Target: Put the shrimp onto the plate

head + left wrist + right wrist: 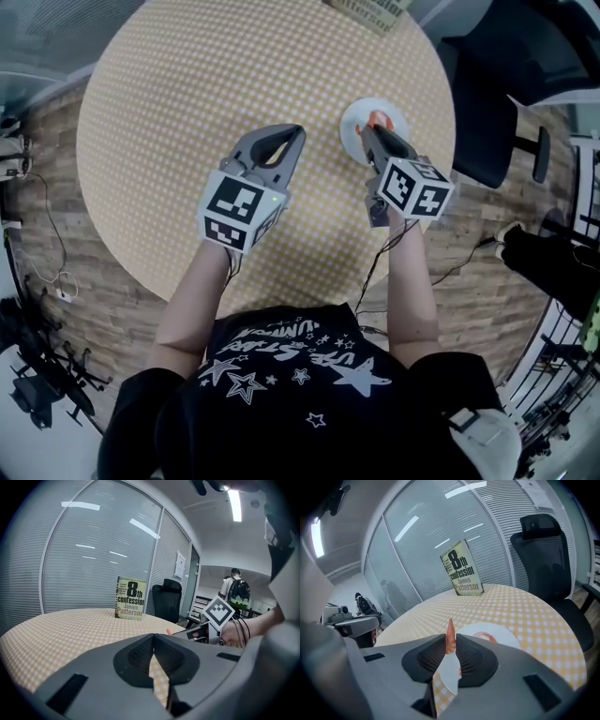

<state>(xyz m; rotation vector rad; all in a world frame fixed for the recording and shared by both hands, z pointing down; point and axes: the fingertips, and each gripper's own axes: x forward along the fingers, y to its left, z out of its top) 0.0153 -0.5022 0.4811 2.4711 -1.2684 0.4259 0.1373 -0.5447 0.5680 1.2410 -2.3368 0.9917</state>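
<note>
Here, the right gripper (pixel 367 132) pinches the shrimp (pixel 450 631) over the white plate (pixel 505 637).
Left gripper's (pixel 153 640) jaws are pressed together, empty, above the checked worktop (pixel 70 630); a paperback (pixel 130 598) stands upright at its far edge.

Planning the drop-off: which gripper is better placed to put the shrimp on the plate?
Right. The right gripper is shut on the shrimp, with its tips over the plate. The left gripper is shut on nothing, over the table beside the plate.
</note>
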